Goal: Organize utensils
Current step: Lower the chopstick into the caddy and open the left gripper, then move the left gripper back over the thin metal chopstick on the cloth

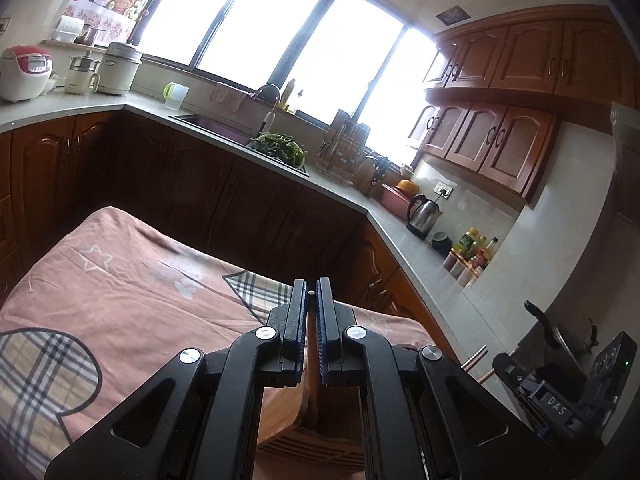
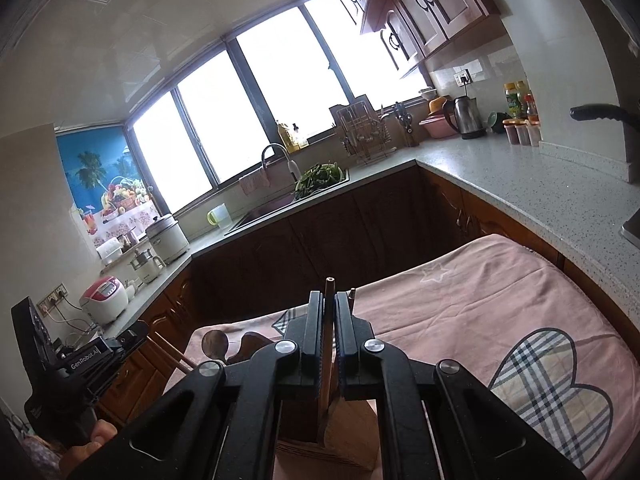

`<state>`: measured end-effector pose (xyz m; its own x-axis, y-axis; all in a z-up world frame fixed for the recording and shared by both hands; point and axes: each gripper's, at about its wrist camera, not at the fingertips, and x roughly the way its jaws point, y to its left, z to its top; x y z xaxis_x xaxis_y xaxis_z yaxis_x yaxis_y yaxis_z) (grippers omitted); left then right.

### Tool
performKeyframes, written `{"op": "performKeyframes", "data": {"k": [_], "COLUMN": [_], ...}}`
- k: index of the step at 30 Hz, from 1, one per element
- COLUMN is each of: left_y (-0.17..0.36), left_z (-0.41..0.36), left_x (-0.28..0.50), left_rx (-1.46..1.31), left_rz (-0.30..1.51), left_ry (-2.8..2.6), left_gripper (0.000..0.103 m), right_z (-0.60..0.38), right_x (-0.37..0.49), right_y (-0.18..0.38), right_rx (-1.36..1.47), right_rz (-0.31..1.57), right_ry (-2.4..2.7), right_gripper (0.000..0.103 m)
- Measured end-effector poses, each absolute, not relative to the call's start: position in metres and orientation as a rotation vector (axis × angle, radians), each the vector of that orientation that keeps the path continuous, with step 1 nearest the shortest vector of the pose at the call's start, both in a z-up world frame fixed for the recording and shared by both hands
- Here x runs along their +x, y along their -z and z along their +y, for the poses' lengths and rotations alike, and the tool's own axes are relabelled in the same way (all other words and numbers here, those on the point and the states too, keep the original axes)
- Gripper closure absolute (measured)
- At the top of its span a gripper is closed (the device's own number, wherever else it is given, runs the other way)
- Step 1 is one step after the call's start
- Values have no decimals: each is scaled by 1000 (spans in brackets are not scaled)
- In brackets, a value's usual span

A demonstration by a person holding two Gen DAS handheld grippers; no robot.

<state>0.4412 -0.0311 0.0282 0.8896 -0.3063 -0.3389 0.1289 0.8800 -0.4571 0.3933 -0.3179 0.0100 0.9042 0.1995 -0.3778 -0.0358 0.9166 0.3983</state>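
In the left wrist view my left gripper (image 1: 311, 286) is shut. A thin wooden utensil (image 1: 306, 364) runs between its pads, and a small round end shows at the fingertips. Below it stands a wooden utensil holder (image 1: 316, 448). In the right wrist view my right gripper (image 2: 329, 296) is shut on a brown stick-like handle (image 2: 330, 282) that rises out of the holder (image 2: 352, 432). A second stick (image 2: 352, 294) pokes up just to the right of the fingers. A wooden spoon (image 2: 215, 343) shows to the left.
The holder rests on a table under a pink cloth (image 2: 480, 304) with plaid hearts (image 1: 40, 380). A grey counter (image 2: 520, 184) with dark cabinets wraps around it, carrying a sink (image 1: 208, 124), a dish rack (image 2: 364, 132), a kettle (image 2: 466, 116) and bottles. A hand (image 2: 96, 440) grips the left tool.
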Motion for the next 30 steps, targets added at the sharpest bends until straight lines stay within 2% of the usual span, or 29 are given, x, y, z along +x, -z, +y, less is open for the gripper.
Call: {"op": "performKeyframes", "data": {"k": [16,18,23,25,26,27,28,29,30], "left_y": [-20,-21,-21,-20,-19,-19,-19,-19,-19], "left_z": [-42,-42,-41,-39,-39,-38,-37,-37,-36], "left_x": [450,451,451,452,451,451,449,448,447], "left_rx": [-389,-393,-399,-403,-406,-408,-410,-413,-414], "left_rz": [498,502,511,519,521,521,519,519,521], "left_ry": [286,287,290,291,286,281,278,277,276], "left_gripper": [98,98,96,85,79,68,60,56,46], "right_z": [-317,-317,-318,-317,-318,-319,-321,-322,-323], "right_x": [398,399,400,398,397,395,393,392,390], "right_y": [0,1,2,2,2,2,1,0,-1], "right_rx": [406,407,418,423,426,433,440,447,452], "right_rz": [470,479,491,489,484,476,469,464,462], "right_ry": [-135,-138,-147,-147,-145,-145,-145,-148,-148], "right_gripper": [98,93,91,84,74,61,56,51,50]}}
